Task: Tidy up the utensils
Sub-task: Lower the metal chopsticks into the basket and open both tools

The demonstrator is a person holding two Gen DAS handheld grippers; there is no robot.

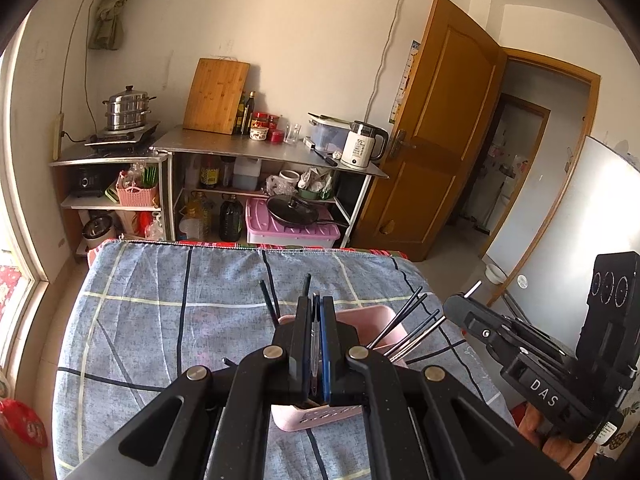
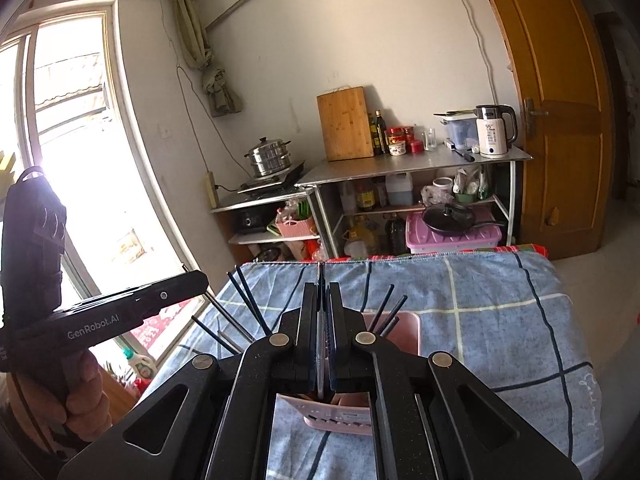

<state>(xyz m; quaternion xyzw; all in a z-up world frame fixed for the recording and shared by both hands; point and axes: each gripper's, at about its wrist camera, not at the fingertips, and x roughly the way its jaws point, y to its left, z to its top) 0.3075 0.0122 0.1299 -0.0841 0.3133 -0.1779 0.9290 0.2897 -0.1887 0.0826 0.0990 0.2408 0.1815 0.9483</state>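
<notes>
Only rightward: window, detergent bottle.

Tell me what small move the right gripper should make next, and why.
Probably tip the right gripper down over the pink holder and then open it. Its jaws are shut on a thin metal stick, and the holder, already bristling with dark chopsticks, sits just below it.

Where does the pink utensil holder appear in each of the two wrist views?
Left wrist view: the pink utensil holder sits low at centre, mostly behind the left claw, chopsticks fanning out to the right.
Right wrist view: the holder is low at centre, behind the right claw.
Shared landmark: the white kettle on the steel counter.
</notes>
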